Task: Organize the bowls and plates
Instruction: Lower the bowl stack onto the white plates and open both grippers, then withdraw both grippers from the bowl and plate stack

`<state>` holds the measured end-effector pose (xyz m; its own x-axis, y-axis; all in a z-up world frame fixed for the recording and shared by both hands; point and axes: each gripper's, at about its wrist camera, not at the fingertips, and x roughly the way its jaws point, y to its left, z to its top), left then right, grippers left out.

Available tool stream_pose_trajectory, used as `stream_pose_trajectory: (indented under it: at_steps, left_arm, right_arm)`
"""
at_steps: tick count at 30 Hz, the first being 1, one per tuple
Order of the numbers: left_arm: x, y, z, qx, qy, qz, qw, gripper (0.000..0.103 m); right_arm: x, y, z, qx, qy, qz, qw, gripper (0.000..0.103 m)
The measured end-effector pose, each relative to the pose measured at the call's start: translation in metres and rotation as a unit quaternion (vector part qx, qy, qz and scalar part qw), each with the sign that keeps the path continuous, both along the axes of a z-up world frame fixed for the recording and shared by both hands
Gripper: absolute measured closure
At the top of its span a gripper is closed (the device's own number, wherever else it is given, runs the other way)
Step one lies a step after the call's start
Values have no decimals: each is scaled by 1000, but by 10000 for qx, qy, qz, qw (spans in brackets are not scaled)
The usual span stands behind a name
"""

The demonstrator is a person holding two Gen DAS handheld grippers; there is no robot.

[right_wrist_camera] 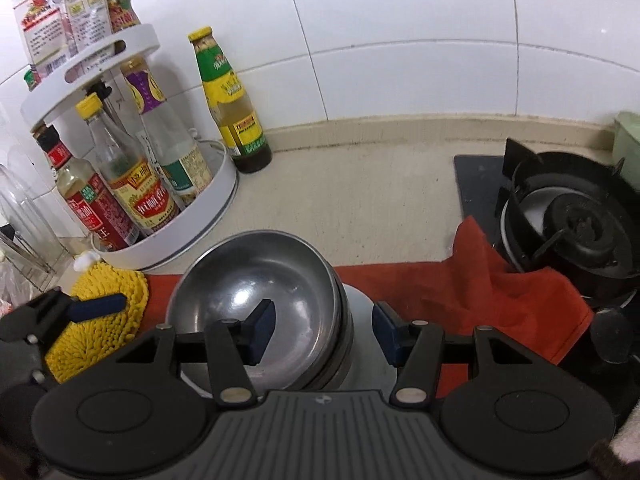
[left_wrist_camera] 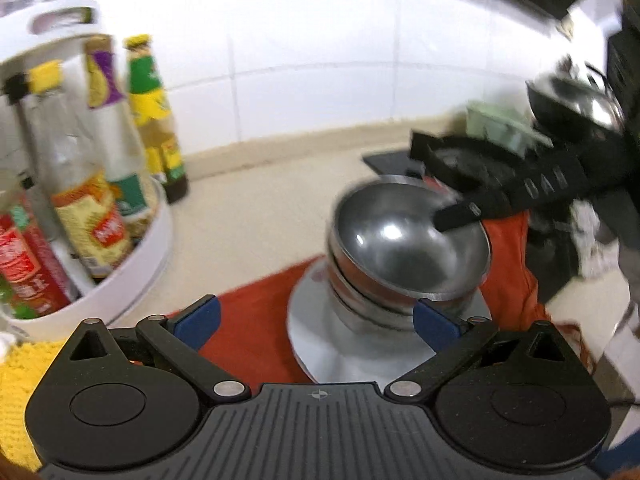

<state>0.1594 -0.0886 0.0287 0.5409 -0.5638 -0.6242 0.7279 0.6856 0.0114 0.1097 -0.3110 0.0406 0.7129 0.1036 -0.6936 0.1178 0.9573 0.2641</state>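
Note:
A stack of steel bowls (left_wrist_camera: 404, 248) stands on a steel plate (left_wrist_camera: 320, 332) on a red cloth (left_wrist_camera: 256, 320); the top bowl sits tilted. My left gripper (left_wrist_camera: 316, 320) is open and empty, just in front of the plate. My right gripper (right_wrist_camera: 324, 332) is open astride the right rim of the top bowl (right_wrist_camera: 256, 280), one finger inside the bowl, the other outside above the plate (right_wrist_camera: 360, 304). In the left wrist view a right finger (left_wrist_camera: 456, 216) shows inside the bowl.
A white two-tier turntable (right_wrist_camera: 200, 216) with sauce bottles stands at the left, a yellow-capped bottle (right_wrist_camera: 228, 100) beside it. A yellow chenille mitt (right_wrist_camera: 108, 312) lies left of the bowls. A black gas burner (right_wrist_camera: 572, 216) sits right, a tiled wall behind.

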Motion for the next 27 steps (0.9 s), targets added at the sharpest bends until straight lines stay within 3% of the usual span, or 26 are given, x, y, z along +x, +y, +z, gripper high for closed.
stream_pose_trajectory:
  at_steps: [5,7,12,18,27]
  left_arm:
    - [9,9,21,-765,397,352,9957,0]
    - [7,9,25,-928,362,558,9935,0]
    - [-2,4,28,-919,278,855,9917,0]
    - [-10,8,28,-895,179,1471,9849,0]
    - [-46,-3,23,-745,169,1920,9784,0]
  right_arm:
    - [-14,8,16,-307,-250,-329,9987,49]
    - [-20,15,24,-593,-453,-452,9962,46]
    - [-36,34,34,-1118,-819,-562,9888,39]
    - [-44,32,27,-1024,-740,-567,9904,39]
    - [-71,22,24,-1046,-557,-591,9912,38]
